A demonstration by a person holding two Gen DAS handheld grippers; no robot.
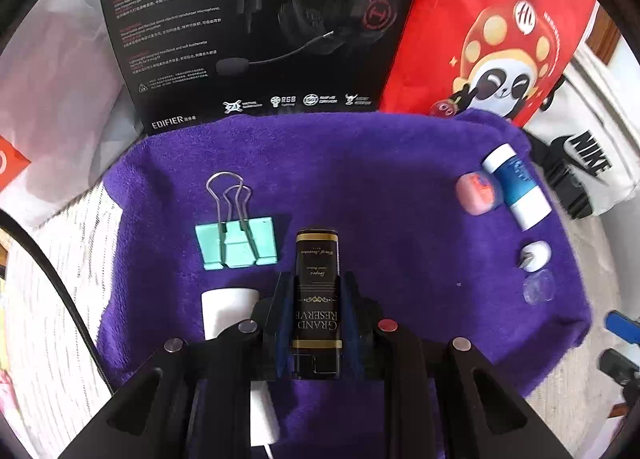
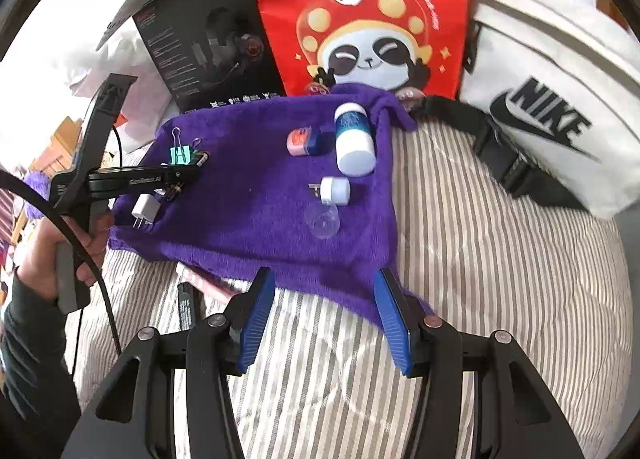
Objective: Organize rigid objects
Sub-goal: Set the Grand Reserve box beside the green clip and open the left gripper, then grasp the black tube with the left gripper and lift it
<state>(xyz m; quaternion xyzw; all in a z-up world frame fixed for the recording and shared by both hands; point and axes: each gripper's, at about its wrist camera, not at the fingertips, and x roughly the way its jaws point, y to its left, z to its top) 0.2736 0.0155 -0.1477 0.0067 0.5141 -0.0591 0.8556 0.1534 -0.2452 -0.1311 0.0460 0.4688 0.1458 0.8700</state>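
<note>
A purple towel [image 1: 380, 187] [image 2: 256, 219] lies on a striped bed. My left gripper [image 1: 316, 283] is shut on a black and gold "Grand Reserve" box [image 1: 317, 299], held just above the towel beside a teal binder clip [image 1: 236, 245] [image 2: 179, 155]. A white charger plug [image 1: 224, 311] [image 2: 143, 209] lies left of the gripper. On the towel's right side sit a white and blue bottle [image 1: 516, 187] [image 2: 354, 139], a pink and blue eraser [image 1: 478, 193] [image 2: 304, 141], a small white cap [image 1: 534, 257] [image 2: 335, 190] and a clear cap [image 1: 539, 286] [image 2: 322, 222]. My right gripper [image 2: 324, 319] hangs open and empty over the towel's near edge.
A black headset box [image 1: 256, 27] [image 2: 208, 51] and a red panda bag [image 1: 496, 31] [image 2: 360, 15] stand behind the towel. A white Nike bag [image 2: 540, 115] [image 1: 588, 163] lies at the right. A hand [image 2: 44, 255] holds the left gripper's handle, trailing a black cable [image 2: 72, 227].
</note>
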